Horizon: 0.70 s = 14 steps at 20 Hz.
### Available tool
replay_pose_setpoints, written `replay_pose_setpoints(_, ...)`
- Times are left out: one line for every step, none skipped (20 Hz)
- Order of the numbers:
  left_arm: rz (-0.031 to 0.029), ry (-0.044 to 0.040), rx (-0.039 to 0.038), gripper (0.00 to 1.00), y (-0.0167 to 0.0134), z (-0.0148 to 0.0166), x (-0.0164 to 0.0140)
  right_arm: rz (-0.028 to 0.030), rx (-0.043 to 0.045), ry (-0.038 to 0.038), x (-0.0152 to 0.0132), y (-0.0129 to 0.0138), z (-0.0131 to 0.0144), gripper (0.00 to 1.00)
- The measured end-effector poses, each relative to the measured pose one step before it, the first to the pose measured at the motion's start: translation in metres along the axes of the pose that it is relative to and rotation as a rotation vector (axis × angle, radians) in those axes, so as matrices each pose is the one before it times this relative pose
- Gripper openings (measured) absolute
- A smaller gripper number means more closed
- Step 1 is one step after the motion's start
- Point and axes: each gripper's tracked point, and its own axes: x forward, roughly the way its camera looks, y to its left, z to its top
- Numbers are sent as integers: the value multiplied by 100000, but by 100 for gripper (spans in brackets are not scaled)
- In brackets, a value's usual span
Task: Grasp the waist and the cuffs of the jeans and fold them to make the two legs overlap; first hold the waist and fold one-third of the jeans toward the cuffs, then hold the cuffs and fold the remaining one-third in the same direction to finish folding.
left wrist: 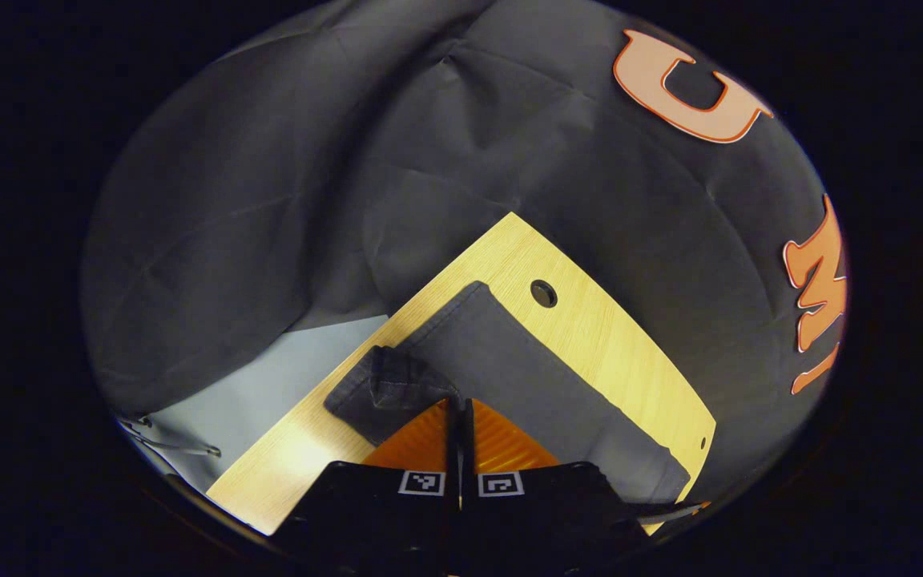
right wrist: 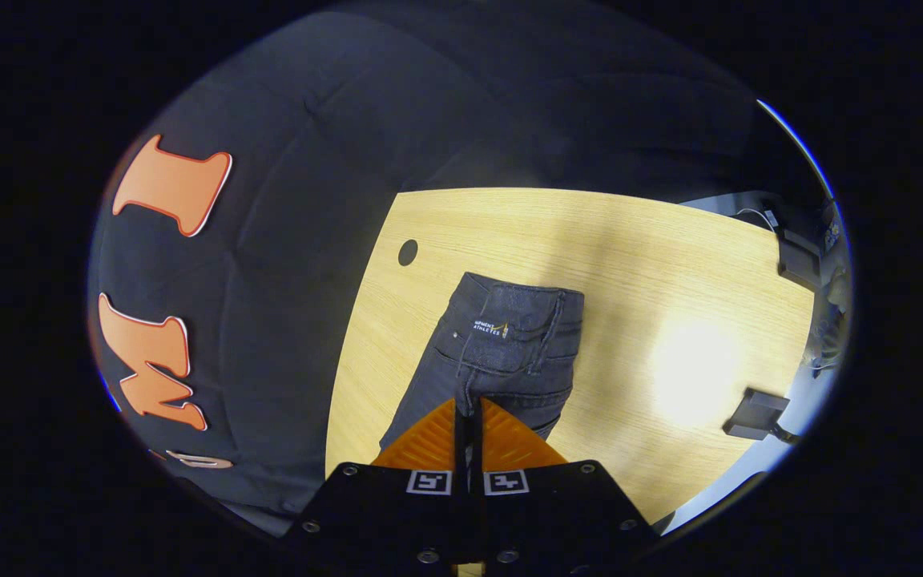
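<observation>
Dark grey jeans (right wrist: 501, 344) lie lengthwise on the light wooden table (right wrist: 670, 264), the two legs overlapping. In the right gripper view the waist (right wrist: 521, 300) is at the far end, its label and back pocket facing up. My right gripper (right wrist: 468, 402) sits below that pocket, its orange fingers (right wrist: 429, 441) pressed together on the denim. In the left gripper view one long flat stretch of the jeans (left wrist: 542, 377) runs away to the right. My left gripper (left wrist: 457, 401) is shut on a bunched cuff end (left wrist: 385, 389) that is raised off the table.
A round cable hole (left wrist: 543, 293) lies just beyond the jeans' far corner; another hole (right wrist: 407, 252) is left of the waist. A black box (right wrist: 754, 413) with a cable sits at the table's right edge. Pale floor (left wrist: 269, 385) shows past the table's left edge.
</observation>
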Motion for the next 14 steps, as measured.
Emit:
replay_pose_setpoints(-743,843,2056,1,-520,442,661,287,837,-532,187,485,198,1)
replay_pose_setpoints(-313,-780,1105,0,-455,772,830,576,536,260,90,530,-8,1)
replay_pose_setpoints(328,943,766,0,-272,316,668,58,357,106,204,385,96,1)
replay_pose_setpoints(-91,-472,-372,1,-126,706,714,-91,-784,424,420,286,233,1)
replay_pose_setpoints(-52,-182,147,1,-366,639,608,-529,-851,692,757,131,228,1)
replay_pose_setpoints(504,-1467,1265,1,-458,706,721,-44,7,821,885,185,319,0)
replay_pose_setpoints(1365,-1765,1675,1,-494,579,652,120,1553,1257,960,376,301,0)
replay_pose_setpoints(714,-1154,1238,0,-560,673,688,305,1058,1391,960,511,280,1)
replay_pose_setpoints(1114,-486,1507,1,-511,439,541,170,210,999,936,112,270,1)
replay_pose_setpoints(2121,55,1450,1,-288,353,600,91,-808,1007,1018,184,245,0)
replay_pose_setpoints(2047,112,2021,1,-368,50,734,-10,-1132,427,899,293,248,0)
replay_pose_setpoints(2236,-504,2306,0,-166,-31,-150,171,-547,494,1257,340,224,1)
replay_pose_setpoints(1502,-942,1339,2,-293,267,-162,514,1809,844,569,661,91,1)
replay_pose_setpoints(471,-657,1631,1,-251,245,196,391,2630,703,830,354,272,2)
